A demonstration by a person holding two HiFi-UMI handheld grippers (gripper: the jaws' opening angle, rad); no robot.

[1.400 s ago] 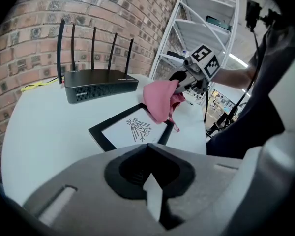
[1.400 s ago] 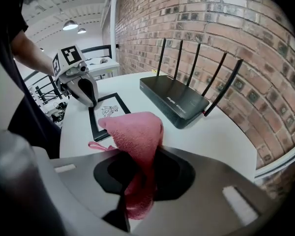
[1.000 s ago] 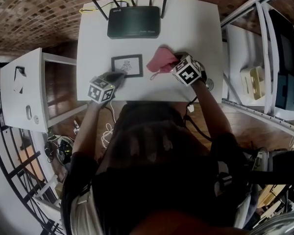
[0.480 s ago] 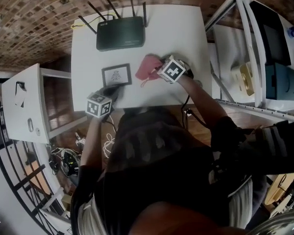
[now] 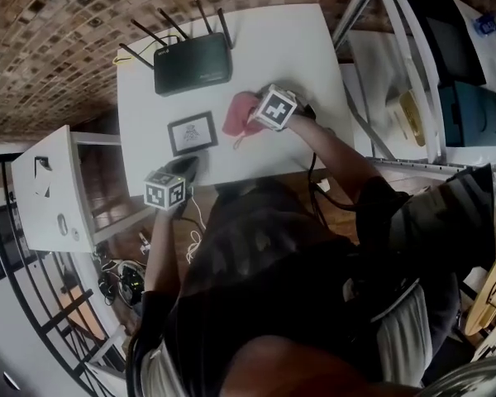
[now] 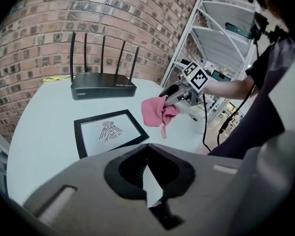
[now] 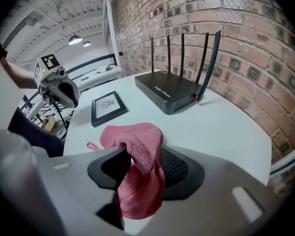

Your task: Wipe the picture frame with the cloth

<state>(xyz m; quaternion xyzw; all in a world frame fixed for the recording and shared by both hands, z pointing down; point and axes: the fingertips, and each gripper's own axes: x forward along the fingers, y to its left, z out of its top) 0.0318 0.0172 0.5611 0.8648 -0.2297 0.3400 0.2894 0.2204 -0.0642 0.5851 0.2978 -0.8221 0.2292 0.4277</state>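
Observation:
The black picture frame (image 5: 192, 132) with a bird drawing lies flat on the white table (image 5: 306, 48), also visible in the left gripper view (image 6: 108, 132) and the right gripper view (image 7: 107, 107). To its right, the pink cloth (image 5: 238, 114) (image 6: 157, 111) is bunched up. My right gripper (image 5: 250, 118) (image 7: 140, 173) is at the cloth and its jaws are opening. The cloth (image 7: 137, 146) hangs loosely between them, and the right-hand pad stands apart from it. My left gripper (image 5: 186, 168) (image 6: 150, 181) is shut and empty, near the table's front edge just short of the frame.
A black router (image 5: 193, 63) with several antennas stands at the back of the table by the brick wall. A metal shelf unit (image 5: 430, 56) with boxes stands to the right. To the left is a white cabinet (image 5: 50, 188). A cable (image 5: 314, 168) hangs off the table's front right.
My left gripper has drawn back from the frame's near edge toward the table's front. My right gripper has stayed at the cloth.

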